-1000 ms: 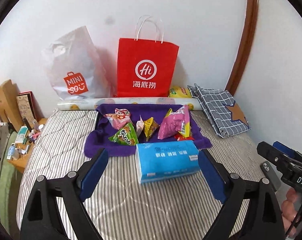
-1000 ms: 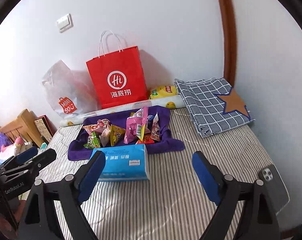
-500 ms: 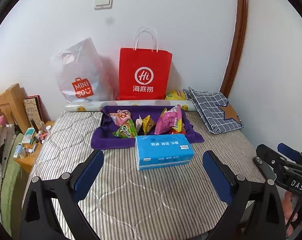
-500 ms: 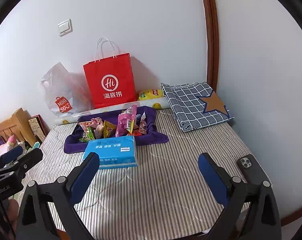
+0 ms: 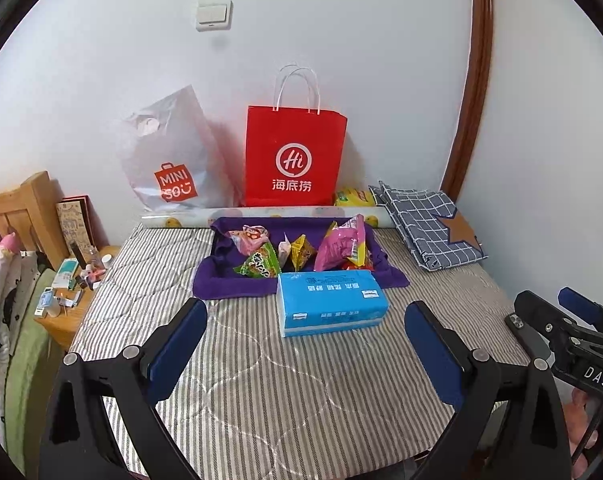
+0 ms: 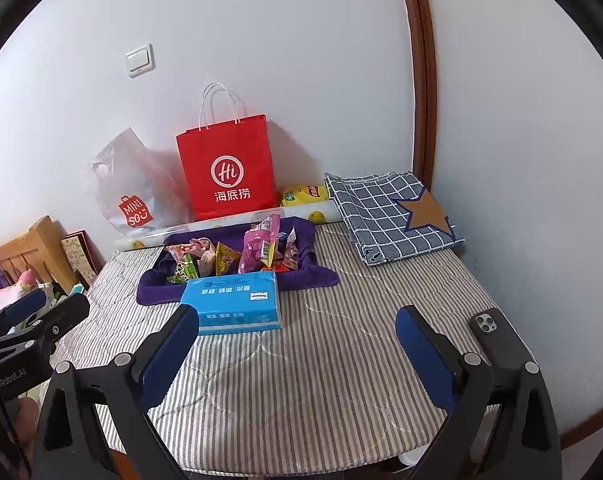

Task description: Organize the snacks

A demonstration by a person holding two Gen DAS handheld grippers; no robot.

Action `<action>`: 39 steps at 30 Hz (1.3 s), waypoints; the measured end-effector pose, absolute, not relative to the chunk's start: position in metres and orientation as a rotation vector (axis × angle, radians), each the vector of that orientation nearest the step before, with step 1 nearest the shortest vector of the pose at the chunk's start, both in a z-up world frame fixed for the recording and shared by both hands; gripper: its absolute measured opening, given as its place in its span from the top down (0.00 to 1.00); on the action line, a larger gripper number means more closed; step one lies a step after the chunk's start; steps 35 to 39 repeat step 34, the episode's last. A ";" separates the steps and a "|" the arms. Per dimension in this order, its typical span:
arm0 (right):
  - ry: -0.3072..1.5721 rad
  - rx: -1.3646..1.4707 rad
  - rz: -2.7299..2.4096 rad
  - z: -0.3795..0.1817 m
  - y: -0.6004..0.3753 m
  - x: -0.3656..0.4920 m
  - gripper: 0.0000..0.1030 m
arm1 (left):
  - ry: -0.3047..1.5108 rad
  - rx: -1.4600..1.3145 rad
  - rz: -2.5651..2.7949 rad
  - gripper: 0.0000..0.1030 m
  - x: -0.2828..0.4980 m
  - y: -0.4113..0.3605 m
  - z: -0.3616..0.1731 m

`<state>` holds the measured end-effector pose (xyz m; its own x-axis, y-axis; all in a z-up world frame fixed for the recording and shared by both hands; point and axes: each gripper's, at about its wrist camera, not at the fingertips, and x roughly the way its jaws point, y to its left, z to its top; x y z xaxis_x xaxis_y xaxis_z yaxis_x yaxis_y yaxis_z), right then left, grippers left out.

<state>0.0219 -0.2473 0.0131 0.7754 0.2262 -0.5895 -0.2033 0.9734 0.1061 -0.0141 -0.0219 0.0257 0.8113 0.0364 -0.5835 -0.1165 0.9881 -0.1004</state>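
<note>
While each gripper gapes empty, the tissue pack hides some snacks.

**Snacks on a purple cloth, both grippers wide apart above the bed**

The left gripper hangs over the striped mattress with its blue pads spread wide and nothing between them. Ahead of it lies a blue tissue pack, touching the front edge of a purple cloth. On the cloth stand several snack packets, pink, green and yellow. Behind them a red paper bag and a white plastic bag lean on the wall. A checked folded cloth lies at the right. The right gripper shows at the right edge.
</note>
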 end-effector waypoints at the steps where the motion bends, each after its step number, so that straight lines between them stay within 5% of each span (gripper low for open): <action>1: 0.641 0.035 0.230 0.014 -0.247 0.021 0.03 | 0.620 -0.133 0.082 0.05 -0.014 -0.022 0.026; 39: 0.617 0.039 0.237 0.023 -0.246 0.010 0.03 | 0.621 -0.134 0.091 0.05 -0.017 -0.022 0.028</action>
